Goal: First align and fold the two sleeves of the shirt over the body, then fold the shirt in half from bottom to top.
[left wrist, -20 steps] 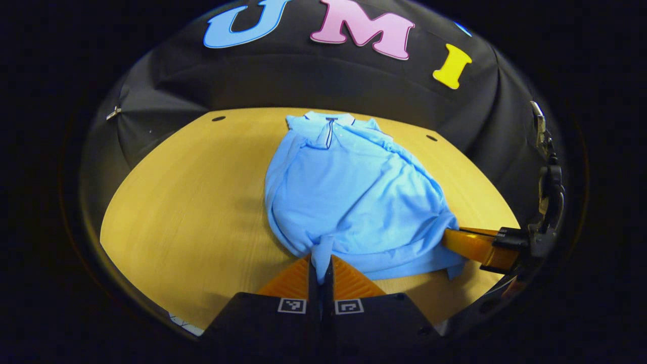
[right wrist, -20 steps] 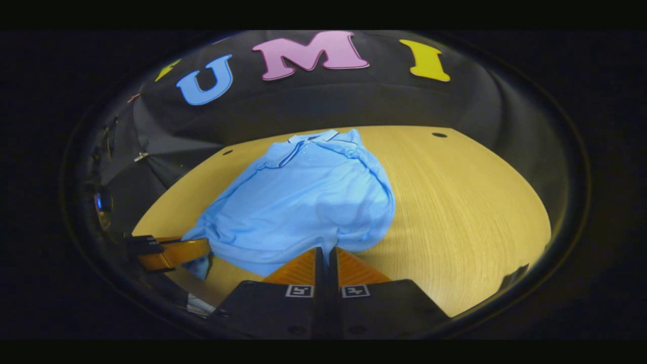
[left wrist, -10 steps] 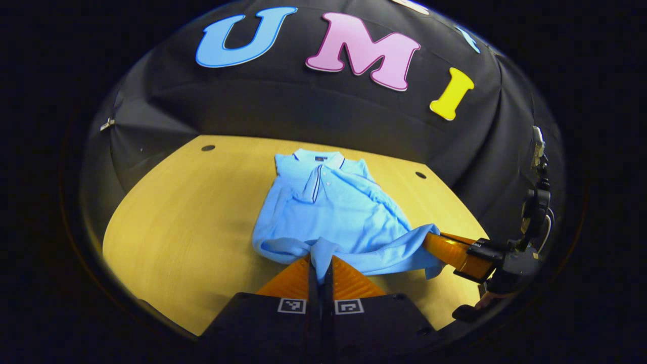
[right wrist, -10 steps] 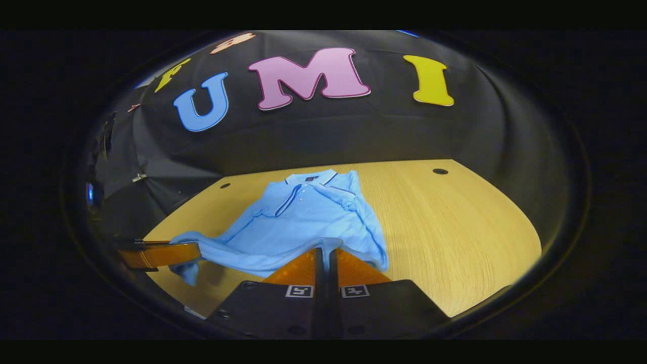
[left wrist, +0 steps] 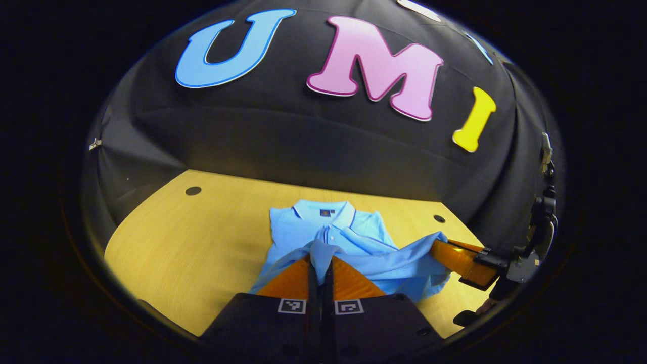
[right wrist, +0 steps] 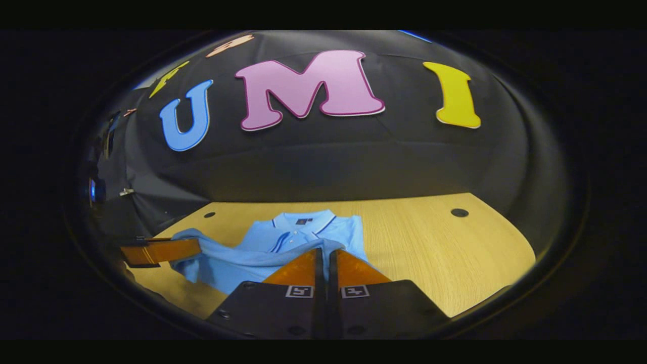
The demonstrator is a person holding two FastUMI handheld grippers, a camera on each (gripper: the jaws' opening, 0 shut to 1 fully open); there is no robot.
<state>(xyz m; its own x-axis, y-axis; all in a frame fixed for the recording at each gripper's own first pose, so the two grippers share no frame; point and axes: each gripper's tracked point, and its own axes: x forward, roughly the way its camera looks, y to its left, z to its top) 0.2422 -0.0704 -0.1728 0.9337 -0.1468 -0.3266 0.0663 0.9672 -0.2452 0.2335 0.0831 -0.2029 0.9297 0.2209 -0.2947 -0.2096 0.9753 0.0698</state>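
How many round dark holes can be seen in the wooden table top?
2. One hole lies at the table's far left, the other hole at its far right, beyond the shirt. More may be hidden under the shirt.

1. I see a light wood-grain table (left wrist: 192, 242); grain lines read clearly in the right gripper view (right wrist: 455, 247).
2. Round dark holes (left wrist: 193, 190) sit near the table's far corners: two in the left gripper view, two in the right gripper view (right wrist: 459, 213).
3. Black cloth wall (left wrist: 303, 146) drapes right behind the far edge, creased and folded.
4. A small metal clip (left wrist: 94, 145) pins the cloth on the left.
5. Light falls on the table; the cloth stays dim.
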